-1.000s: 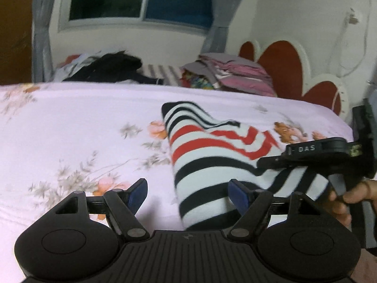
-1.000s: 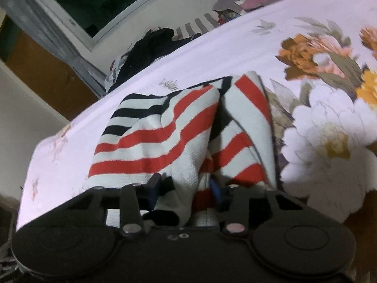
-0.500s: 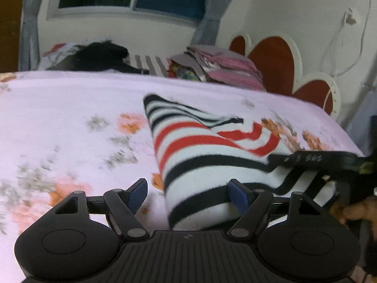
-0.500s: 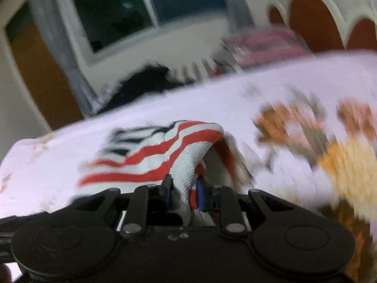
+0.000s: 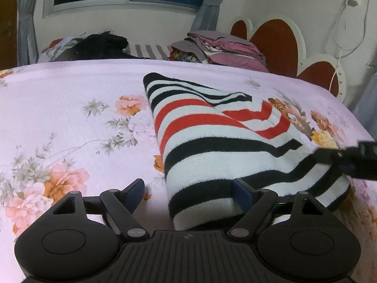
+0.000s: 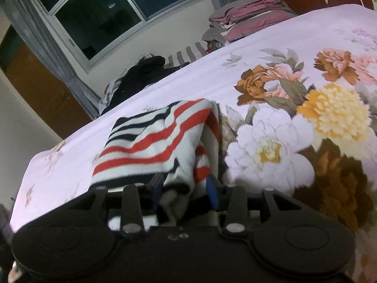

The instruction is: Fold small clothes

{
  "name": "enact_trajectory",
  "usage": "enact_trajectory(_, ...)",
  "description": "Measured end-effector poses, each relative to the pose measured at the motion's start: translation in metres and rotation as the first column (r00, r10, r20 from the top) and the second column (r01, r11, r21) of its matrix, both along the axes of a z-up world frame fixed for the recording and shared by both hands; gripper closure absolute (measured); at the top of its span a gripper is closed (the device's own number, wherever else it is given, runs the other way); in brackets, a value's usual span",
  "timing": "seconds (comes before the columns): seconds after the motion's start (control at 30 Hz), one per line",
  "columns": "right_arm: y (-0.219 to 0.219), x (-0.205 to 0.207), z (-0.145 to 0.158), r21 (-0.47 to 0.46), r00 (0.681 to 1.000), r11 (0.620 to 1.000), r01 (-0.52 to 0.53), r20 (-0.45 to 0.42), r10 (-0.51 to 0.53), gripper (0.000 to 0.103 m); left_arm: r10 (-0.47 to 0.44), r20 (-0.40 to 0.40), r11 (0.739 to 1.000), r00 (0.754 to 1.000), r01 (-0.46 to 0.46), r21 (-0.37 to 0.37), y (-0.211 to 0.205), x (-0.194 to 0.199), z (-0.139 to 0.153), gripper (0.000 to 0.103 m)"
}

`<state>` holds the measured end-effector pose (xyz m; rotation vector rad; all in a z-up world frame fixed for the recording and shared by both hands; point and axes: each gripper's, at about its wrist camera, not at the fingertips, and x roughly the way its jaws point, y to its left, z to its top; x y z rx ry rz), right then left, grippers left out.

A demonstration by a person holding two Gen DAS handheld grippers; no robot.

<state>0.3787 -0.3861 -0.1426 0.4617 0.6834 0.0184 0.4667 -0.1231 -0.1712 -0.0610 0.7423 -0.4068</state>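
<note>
Loosened, right hand-held gripper (image 6: 186, 187) straddles striped garment (image 5: 221, 146), tilted downward.

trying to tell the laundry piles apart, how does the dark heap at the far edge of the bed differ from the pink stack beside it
The dark heap is mostly black and lies crumpled and loose; the pink stack is pink and grey, in flat folded layers. The dark heap sits left, under the window; the pink stack sits right, by the headboard. Both lie beyond the striped garment.
</note>
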Motion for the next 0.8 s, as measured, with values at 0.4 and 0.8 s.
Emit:
enact_trajectory(0.4,-0.003,-0.024,-0.018,0.171,0.998,0.985,0.023,-0.062,-0.013,0.085,-0.033,0.032,0.998,0.999,0.031,0.059,-0.003,0.001,0.003,0.022)
enact_trajectory(0.8,0.0,-0.037,-0.02,-0.002,0.995,1.0,0.0,-0.102,0.0,0.078,-0.026,-0.001,0.998,1.0,0.026,0.063,-0.004,0.001,0.008,0.022)
